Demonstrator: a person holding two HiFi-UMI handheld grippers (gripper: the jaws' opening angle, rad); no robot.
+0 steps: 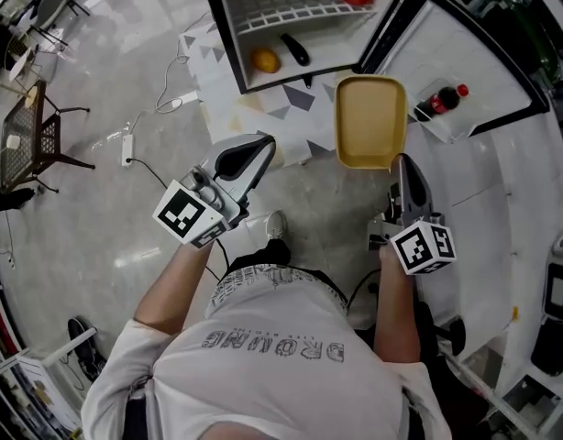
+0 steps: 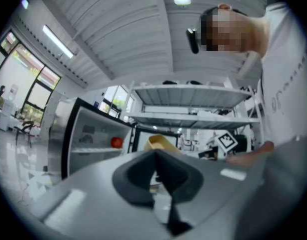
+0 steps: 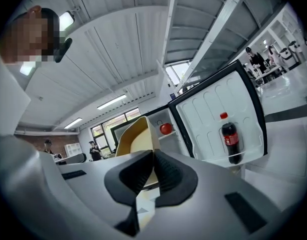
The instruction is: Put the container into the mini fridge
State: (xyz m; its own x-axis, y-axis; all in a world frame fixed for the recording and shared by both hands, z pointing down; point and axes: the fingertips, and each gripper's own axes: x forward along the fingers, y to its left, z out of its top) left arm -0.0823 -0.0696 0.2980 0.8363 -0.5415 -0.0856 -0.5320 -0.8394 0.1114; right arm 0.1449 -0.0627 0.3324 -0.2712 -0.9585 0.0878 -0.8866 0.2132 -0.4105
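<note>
Glossy pale workshop floor | shallow yellow rectangular plastic container (image 1: 370, 122) in the air just before open white mini fridge (image 1: 234, 39) | right claw (image 1: 400, 161) pinches its near rim | left claw (image 1: 261, 147) closed, empty | risk: edge-only grip may let it tilt, slip or clip the frame | both forearms extended forward.

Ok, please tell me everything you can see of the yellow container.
The yellow container is a shallow rectangular tray with rounded corners and a raised rim, plastic by its look, and empty. The right gripper is shut on its near edge and holds it before the open mini fridge, not yet inside.
</note>
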